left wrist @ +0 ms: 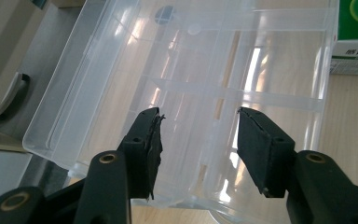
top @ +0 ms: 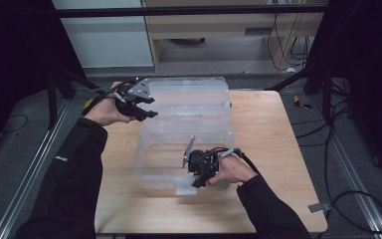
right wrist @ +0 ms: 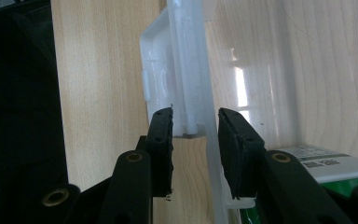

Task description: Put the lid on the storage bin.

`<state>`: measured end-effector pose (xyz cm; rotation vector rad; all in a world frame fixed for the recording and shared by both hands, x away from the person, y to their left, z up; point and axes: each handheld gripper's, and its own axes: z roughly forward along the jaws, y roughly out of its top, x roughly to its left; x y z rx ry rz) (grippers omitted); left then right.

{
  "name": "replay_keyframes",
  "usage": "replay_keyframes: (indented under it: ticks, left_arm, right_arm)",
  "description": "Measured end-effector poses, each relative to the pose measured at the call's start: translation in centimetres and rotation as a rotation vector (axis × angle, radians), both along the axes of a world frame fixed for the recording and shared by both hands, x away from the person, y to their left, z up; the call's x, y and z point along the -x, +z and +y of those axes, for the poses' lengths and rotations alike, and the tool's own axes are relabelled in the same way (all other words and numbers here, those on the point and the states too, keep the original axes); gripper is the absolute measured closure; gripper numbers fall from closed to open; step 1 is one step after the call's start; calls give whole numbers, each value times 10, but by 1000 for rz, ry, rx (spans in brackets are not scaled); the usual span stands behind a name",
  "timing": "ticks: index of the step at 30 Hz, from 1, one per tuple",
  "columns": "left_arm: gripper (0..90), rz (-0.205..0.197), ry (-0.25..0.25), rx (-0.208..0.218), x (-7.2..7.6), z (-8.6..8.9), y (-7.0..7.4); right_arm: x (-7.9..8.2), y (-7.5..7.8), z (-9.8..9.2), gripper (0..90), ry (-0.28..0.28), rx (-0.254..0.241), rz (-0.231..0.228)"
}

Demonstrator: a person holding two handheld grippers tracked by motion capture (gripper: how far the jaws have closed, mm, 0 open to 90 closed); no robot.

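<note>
A clear plastic box (top: 186,132) sits open on the wooden table (top: 273,149), lid thrown back. The right gripper (right wrist: 196,126) straddles its near wall beside the latch (right wrist: 161,81) – whether the pads press I cannot tell. The left gripper (left wrist: 198,135) hovers unclenched over the lid (nothing between its pads).

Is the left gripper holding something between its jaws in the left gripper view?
No, the left gripper has open jaws with only a gap between the pads, and the clear plastic box lies beyond them.
</note>
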<state>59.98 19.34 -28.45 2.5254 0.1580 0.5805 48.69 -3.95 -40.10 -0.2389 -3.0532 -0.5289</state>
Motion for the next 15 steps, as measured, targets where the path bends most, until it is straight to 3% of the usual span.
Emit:
replay_keyframes:
  ticks: [3,6,12,15]
  left_arm:
    - [496,-7,-8,-30,-3,-6,-3]
    - [504,-11,-15,-24,-5,-10,-7]
    - [522,-6,-24,-61,-13,-21,-16]
    - [570,1,-30,-71,-15,-24,-19]
  right_arm:
    - [0,0,0,665,-1,3,1]
    - [0,0,0,665,3,4,3]
    - [0,0,0,665,4,3,3]
    - [0,0,0,665,4,2,2]
